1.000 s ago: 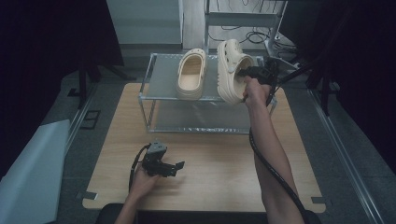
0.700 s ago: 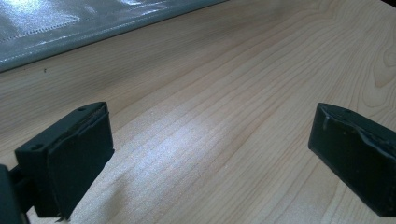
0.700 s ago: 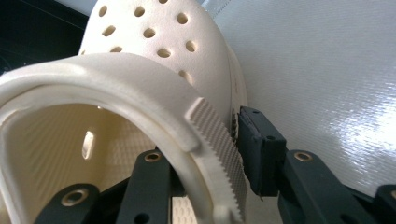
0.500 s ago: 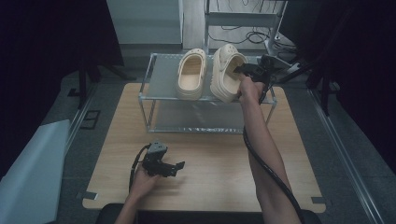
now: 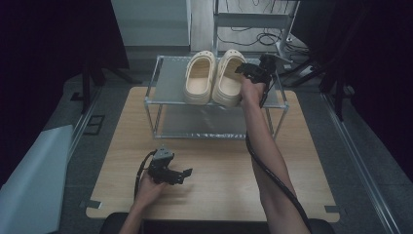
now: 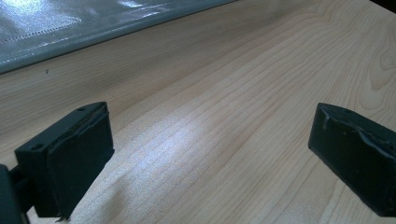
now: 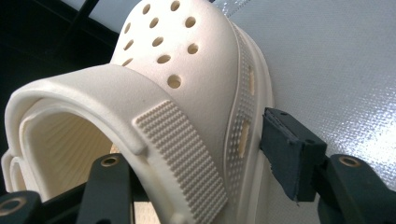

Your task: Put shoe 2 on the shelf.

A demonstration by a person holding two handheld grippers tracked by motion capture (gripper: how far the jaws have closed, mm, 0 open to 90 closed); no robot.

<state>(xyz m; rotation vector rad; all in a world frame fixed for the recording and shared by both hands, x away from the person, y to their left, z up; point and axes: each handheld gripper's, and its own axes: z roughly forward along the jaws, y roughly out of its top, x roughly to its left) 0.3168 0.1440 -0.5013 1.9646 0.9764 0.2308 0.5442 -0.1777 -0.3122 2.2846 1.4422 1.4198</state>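
Observation:
Two cream clogs lie side by side on the top shelf of a metal rack [image 5: 168, 87], toes pointing away: the left clog [image 5: 198, 78] and the right clog [image 5: 228, 80]. My right gripper [image 5: 248, 72] is at the right clog's outer side. In the right gripper view the clog's [image 7: 187, 84] side wall stands between the jaws of the right gripper [image 7: 198, 170], one jaw inside the shoe. The jaws have just been opening, and the outer pad [image 7: 289, 154] is a little off the sole. My left gripper [image 5: 182, 174] rests open on the wooden table [image 6: 210, 70], nothing between the left gripper's [image 6: 210, 140] jaws.
The rack stands at the table's far side, with a lower shelf [image 5: 204, 127] beneath. Dark stands and cables [image 5: 263, 36] lie behind it. A grey sheet [image 5: 34, 180] lies on the floor at the left. The bare table [image 5: 219, 165] lies between rack and person.
The right hand carried the right clog leftward and laid it flat beside the left clog. Its jaws have spread off the clog. The left hand has not moved.

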